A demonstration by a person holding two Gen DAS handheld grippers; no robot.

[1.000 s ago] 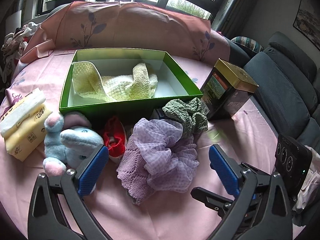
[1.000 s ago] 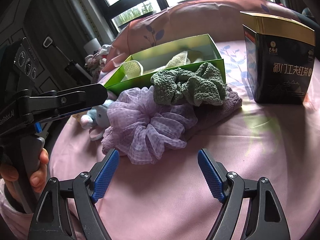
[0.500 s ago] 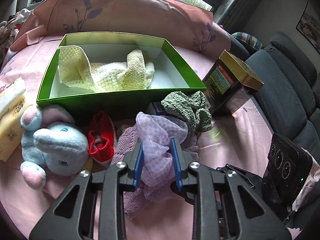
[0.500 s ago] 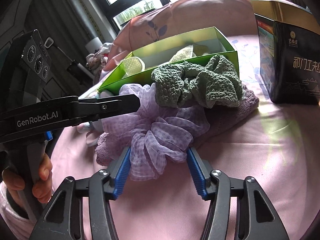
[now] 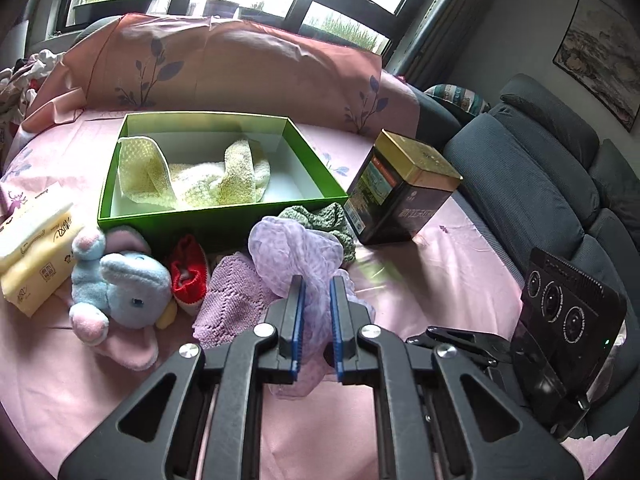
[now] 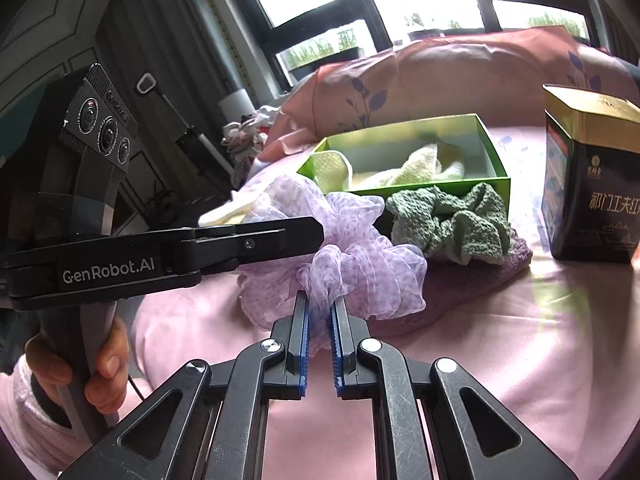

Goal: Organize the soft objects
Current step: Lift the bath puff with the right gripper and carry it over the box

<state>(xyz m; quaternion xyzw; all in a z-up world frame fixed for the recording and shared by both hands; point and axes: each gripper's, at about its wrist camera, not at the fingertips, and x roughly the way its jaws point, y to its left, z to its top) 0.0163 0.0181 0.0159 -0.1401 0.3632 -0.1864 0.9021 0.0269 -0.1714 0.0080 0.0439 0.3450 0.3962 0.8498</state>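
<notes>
- The left gripper [image 5: 316, 324] has its jaws pinched on a fold of the lilac mesh scrunchie [image 5: 294, 254]; the right gripper [image 6: 319, 338] has its jaws nipped on another ruffle of the same scrunchie [image 6: 360, 256], so both hold one item at once.
- The scrunchie looks very light, limp and airy. It should crush flat in any grip and stretch rather than lift cleanly. A hold on the thick gathered band seems surer than one on a thin outer frill, which may slip out.
- Just beyond the jaws, the scrunchie lies over a purple knitted cloth [image 5: 232, 288] on the pink-covered bench [image 5: 440, 264], with a green knitted scrunchie [image 6: 452, 220] touching its far side.
- Left of the left jaws, only the left view shows a blue plush toy [image 5: 124, 284], a small red knitted piece [image 5: 190, 276] and a tissue pack [image 5: 36, 256].
- Only the right view shows the person's hand [image 6: 80, 364] on the left gripper's handle.
- Farther ahead stands the open green box [image 5: 224, 220], already holding a pale yellow towel [image 5: 200, 178], and to its right a dark tea tin [image 5: 400, 196].
</notes>
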